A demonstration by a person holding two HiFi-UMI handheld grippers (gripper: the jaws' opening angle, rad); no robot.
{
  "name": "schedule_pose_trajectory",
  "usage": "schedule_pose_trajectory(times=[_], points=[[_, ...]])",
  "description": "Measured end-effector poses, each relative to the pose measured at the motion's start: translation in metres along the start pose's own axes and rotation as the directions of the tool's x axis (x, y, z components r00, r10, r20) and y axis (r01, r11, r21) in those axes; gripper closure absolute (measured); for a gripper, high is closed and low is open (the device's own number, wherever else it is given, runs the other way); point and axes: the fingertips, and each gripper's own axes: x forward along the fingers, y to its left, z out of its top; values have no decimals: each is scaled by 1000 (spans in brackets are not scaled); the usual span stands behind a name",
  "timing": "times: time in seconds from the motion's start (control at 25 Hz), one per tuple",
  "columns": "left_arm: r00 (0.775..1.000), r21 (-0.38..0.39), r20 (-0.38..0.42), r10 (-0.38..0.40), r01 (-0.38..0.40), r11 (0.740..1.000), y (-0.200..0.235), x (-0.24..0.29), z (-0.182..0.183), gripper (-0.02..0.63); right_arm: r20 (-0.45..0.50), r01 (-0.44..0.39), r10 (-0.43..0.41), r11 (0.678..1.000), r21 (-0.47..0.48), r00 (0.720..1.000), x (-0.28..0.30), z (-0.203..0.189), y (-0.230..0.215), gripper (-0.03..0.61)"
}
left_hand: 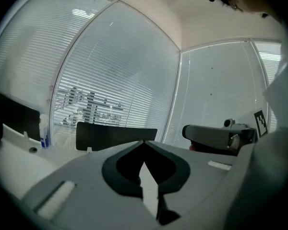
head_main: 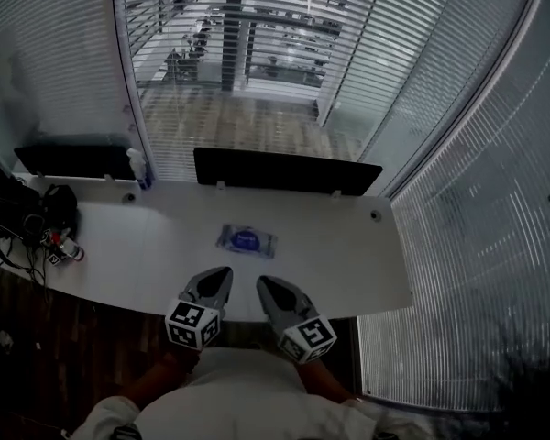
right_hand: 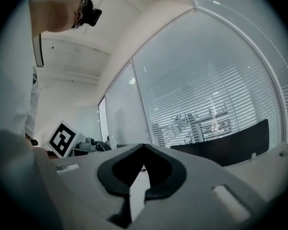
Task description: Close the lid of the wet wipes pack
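Worktop [head_main: 348, 246]: stretching white and curved beneath the blinds.
Left gripper [head_main: 225, 271]: hovering at the worktop's front edge, jaws clenching tip to tip on nothing.
Right gripper [head_main: 261, 280]: hanging just beside it, jaws likewise clenched, empty.
Wet wipes pack [head_main: 247, 240]: lying mid-worktop, apart from both grippers.

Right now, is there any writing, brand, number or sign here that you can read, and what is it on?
No text here can be read.
On the wipes pack: a blue label, print too small and blurred to read.
On the bottle: a blue band, too small to read.
On the left hand-held gripper and right hand-held gripper: black-and-white square patterns only, no letters or numbers.
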Motion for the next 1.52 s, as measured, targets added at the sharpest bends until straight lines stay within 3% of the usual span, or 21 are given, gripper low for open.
schedule_pose_trajectory(times=[0.16, 0.36, 0.6, 1.52], points=[[1000, 45, 17, -22, 21, 999, -20, -4, 3, 611, 30, -31, 29, 998, 48, 999, -5, 1, 7, 578], [999, 67, 39, -16, 13, 998, -24, -3, 9, 611, 37, -38, 38, 999, -7, 999, -4, 11, 6, 578], [999, 55, 50, 7, -9, 998, -20, -8, 14, 611, 59, -1, 1, 1000, -13, 998, -8, 22, 0, 580], [999, 41, 47, -11, 9, 999, -16, -8, 14, 611, 42, -8, 9, 1000, -17, 999, -2, 26, 11, 580]])
